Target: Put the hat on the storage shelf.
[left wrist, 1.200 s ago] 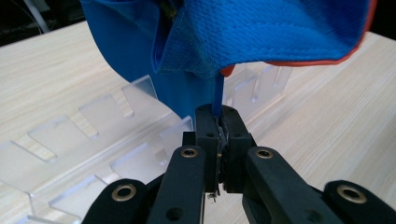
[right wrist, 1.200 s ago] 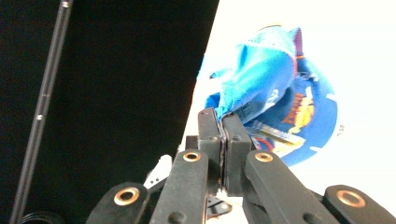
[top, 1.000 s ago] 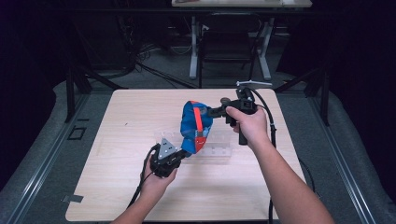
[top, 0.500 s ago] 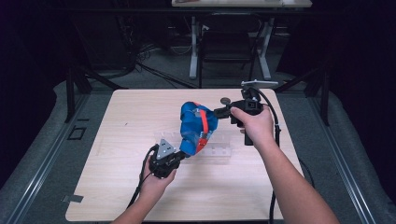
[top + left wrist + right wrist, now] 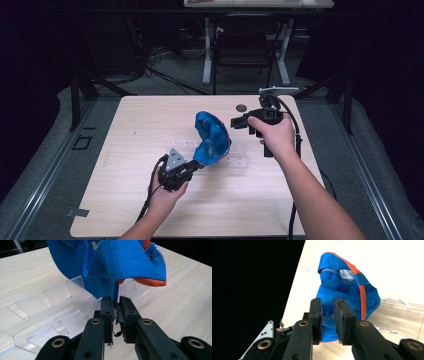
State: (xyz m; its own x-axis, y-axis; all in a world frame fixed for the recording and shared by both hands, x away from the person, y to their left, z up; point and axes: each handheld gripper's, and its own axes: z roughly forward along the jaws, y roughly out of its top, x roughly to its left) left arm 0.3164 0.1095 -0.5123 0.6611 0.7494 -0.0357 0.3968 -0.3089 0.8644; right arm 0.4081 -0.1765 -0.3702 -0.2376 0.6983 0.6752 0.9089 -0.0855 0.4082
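Above the clear rack (image 5: 235, 161), the blue cap (image 5: 212, 137) hangs clamped in the left gripper (image 5: 192, 167); the right gripper (image 5: 236, 121), jaws parted, sits just beside it.

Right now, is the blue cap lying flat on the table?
No. The blue cap stands up, crumpled, its edge pinched by the left gripper.

A pale wood-grain table (image 5: 125, 150) stands at the centre of a dark room, lit from above. Grey carpet (image 5: 45, 165) surrounds it from nine o'clock to three. At twelve o'clock a second desk (image 5: 255, 4) on white legs (image 5: 207, 50) stands over loose cables (image 5: 165, 75). Black stand legs (image 5: 82, 90) rise at ten o'clock.
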